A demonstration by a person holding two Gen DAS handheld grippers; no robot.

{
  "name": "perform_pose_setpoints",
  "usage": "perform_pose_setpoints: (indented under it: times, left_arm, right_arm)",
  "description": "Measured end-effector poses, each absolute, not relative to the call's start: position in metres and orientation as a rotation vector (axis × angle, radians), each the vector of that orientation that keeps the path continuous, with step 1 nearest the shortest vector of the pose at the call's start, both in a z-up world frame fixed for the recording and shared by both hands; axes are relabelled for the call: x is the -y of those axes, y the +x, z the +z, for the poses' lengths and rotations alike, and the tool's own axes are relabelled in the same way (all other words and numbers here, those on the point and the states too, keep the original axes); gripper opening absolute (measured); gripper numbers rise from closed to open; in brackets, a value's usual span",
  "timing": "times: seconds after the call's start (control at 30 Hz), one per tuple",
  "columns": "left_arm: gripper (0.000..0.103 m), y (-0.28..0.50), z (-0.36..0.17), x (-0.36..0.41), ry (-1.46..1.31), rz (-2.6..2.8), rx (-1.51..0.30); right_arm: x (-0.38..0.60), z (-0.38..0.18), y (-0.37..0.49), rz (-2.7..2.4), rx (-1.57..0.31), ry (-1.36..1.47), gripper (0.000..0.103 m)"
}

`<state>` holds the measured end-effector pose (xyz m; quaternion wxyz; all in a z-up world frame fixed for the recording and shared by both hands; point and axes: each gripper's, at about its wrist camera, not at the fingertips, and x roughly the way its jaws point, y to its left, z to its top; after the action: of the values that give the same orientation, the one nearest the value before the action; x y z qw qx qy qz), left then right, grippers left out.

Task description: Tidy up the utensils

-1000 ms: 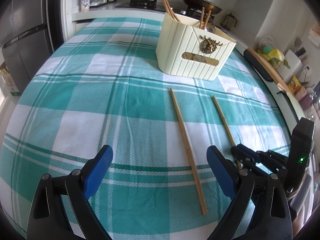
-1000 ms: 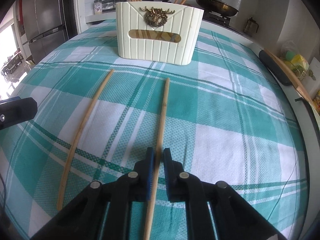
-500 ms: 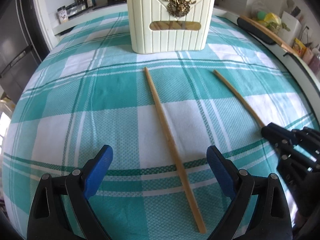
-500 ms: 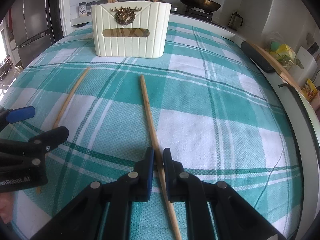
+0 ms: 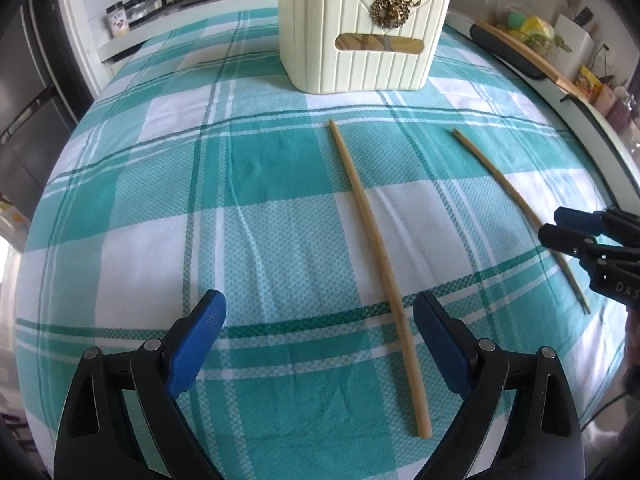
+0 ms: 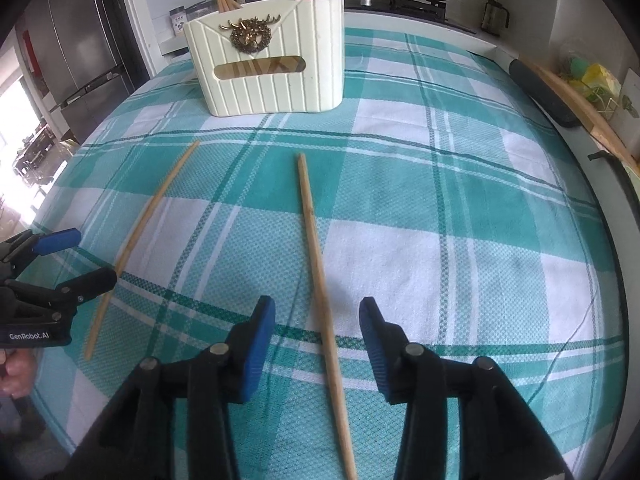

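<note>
Mid-pickup of two chopsticks lying mid-tablecloth before the cream holder point(image 6: 268, 68): right gripper point(image 6: 318, 332) opening astride the right chopstick point(image 6: 316, 256) untouched, left gripper point(image 5: 320, 344) wide over the left chopstick point(image 5: 376, 224); next, closing on each.

In my right camera the near end of the chopstick point(image 6: 320, 280) between my pads runs off the bottom edge. The chopsticks in the cream holder point(image 6: 268, 68) show only their tips above its rim; the rest is hidden inside. In my left camera the holder's top is cut by the upper edge. My right tongs point(image 5: 560, 228) cover a part of the other chopstick point(image 5: 500, 184). The jar point(image 5: 118, 20) label is too small to read.
</note>
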<state>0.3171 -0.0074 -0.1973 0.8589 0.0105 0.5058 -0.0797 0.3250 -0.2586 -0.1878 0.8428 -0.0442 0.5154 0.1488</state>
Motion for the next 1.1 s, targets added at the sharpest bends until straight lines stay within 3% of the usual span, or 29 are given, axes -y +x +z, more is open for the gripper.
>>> perform_pose_setpoints:
  times: [0.23,0.43,0.57,0.67,0.77,0.93,1.1]
  left_arm:
    - [0.093,0.375,-0.191,0.017,0.045,-0.251,-1.125]
    - [0.075,0.422,-0.2,0.029,0.061,-0.262,-1.182]
    - [0.056,0.437,-0.203,0.031,0.085,-0.233,-1.192]
    - [0.03,0.438,-0.203,0.035,0.111,-0.226,-1.172]
    - [0.009,0.436,-0.202,0.037,0.109,-0.238,-1.149]
    - [0.004,0.431,-0.194,0.027,0.028,-0.229,-1.119]
    - [0.004,0.408,-0.145,0.014,-0.034,-0.235,-0.988]
  right_arm:
    - [0.241,-0.186,0.369,0.41,-1.156,-0.224,0.045]
    - [0.219,-0.202,0.408,0.432,-1.195,-0.245,0.044]
    - [0.209,-0.203,0.426,0.406,-1.163,-0.24,0.042]
    - [0.203,-0.203,0.435,0.388,-1.136,-0.246,0.008]
    - [0.207,-0.203,0.441,0.389,-1.129,-0.197,0.007]
    - [0.226,-0.184,0.438,0.402,-1.075,-0.069,0.007]
    - [0.246,-0.131,0.416,0.436,-0.943,0.019,0.007]
